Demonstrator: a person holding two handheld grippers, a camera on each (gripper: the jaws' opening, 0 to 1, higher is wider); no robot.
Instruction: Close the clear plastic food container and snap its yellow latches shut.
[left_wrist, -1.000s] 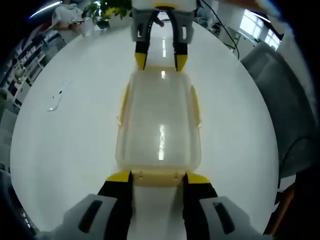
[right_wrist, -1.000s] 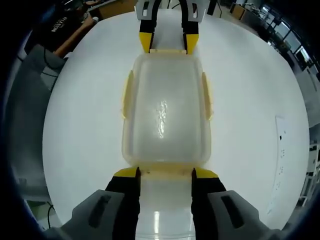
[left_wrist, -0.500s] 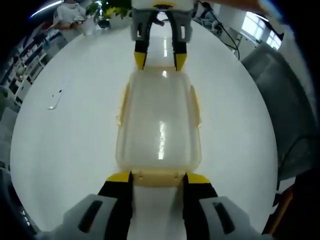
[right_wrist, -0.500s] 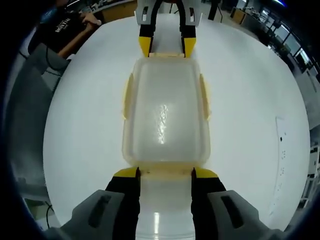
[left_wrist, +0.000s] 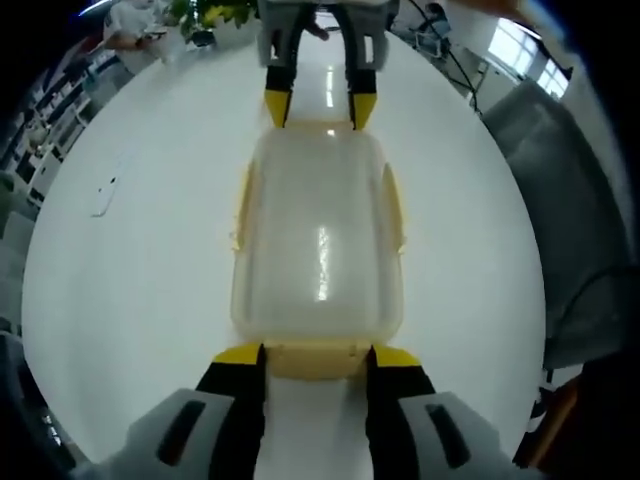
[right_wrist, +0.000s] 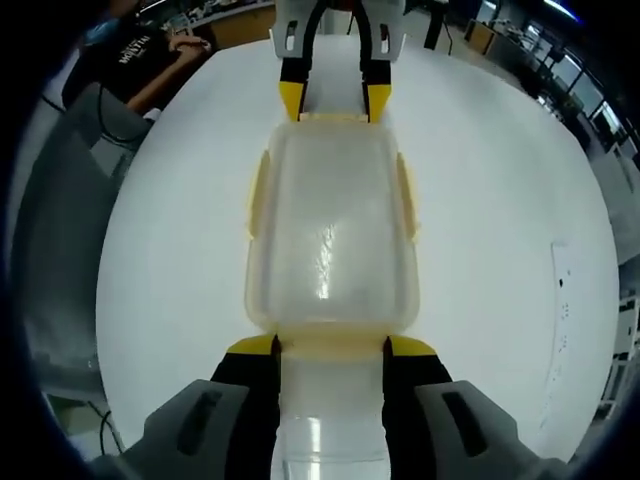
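Already the left gripper (left_wrist: 310, 355) had its yellow-tipped jaws spread apart, one tip at each corner of the near short end of the clear plastic food container (left_wrist: 318, 240), bracketing the end latch (left_wrist: 312, 354) between them and touching or nearly touching the rim; they clamped nothing. At the opposite short end the right gripper (right_wrist: 330, 347) stood the same way, jaws parted on either side of that end's latch (right_wrist: 330, 343), so each tool appeared in the other's view across the box, tips at the far edge. The container lay lengthwise between them on the white table (left_wrist: 140, 260), with the lid (right_wrist: 330, 225) seated flat on the base. That much of the job looked done. The yellow side latches (left_wrist: 241, 215) on the two long sides seemed to flare slightly away from the walls, so I judged them not yet snapped, though the curve of the lens made this uncertain. Whether the end latches were pressed home could not be told. Off to one side a small pale flat object (left_wrist: 103, 196) lay on the table, well apart from the box
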